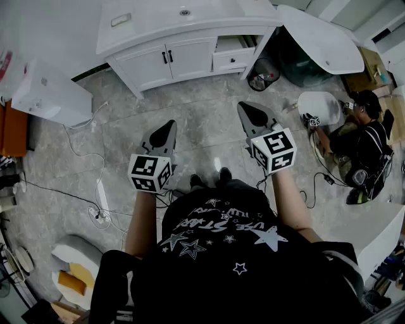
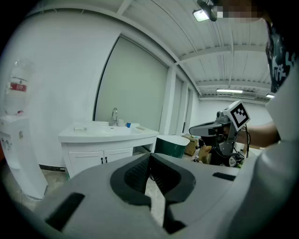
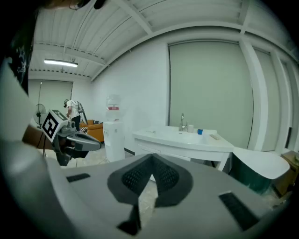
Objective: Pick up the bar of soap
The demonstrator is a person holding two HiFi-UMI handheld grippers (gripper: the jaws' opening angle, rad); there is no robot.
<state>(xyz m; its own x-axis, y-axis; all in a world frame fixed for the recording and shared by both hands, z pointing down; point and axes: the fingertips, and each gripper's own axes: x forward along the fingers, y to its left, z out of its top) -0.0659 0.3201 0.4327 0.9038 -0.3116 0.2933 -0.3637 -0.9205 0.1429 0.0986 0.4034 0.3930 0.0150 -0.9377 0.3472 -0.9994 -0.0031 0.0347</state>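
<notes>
- Far left: a white water dispenser [image 1: 50, 95] stands on the tiled floor [image 1: 209, 126], well apart from both grippers.
- A white vanity [image 1: 190, 54] stands ahead of the person; its top is the surface.
- A small pale rectangular item lies on the left part of that surface, left of the basin. It is probably the bar of soap [image 1: 120, 19], but it is too small to confirm. It lies flat, and nothing touches it.
- A faucet [image 2: 114, 115] rises at the back of the basin, with a blue cup [image 2: 128, 124] just beside it.
- The left gripper [image 1: 168, 125] is held in the air over the floor, in front of the vanity and well apart from it. Its nose points toward the vanity and dips a little. The jaws are clenched tip to tip with nothing between them.
- The right gripper [image 1: 245, 109] is beside the left one, also over the floor and aimed at the vanity with a slight downward tilt. Its jaws are pressed together and empty.
- A drawer [image 1: 233, 58] on the vanity's right side stands pulled out.
- A dark bin [image 1: 264, 74] sits on the floor just beside the vanity's right end.
- Far right: a second person [image 1: 367, 142] in dark clothes is low on the floor, near cables.
</notes>
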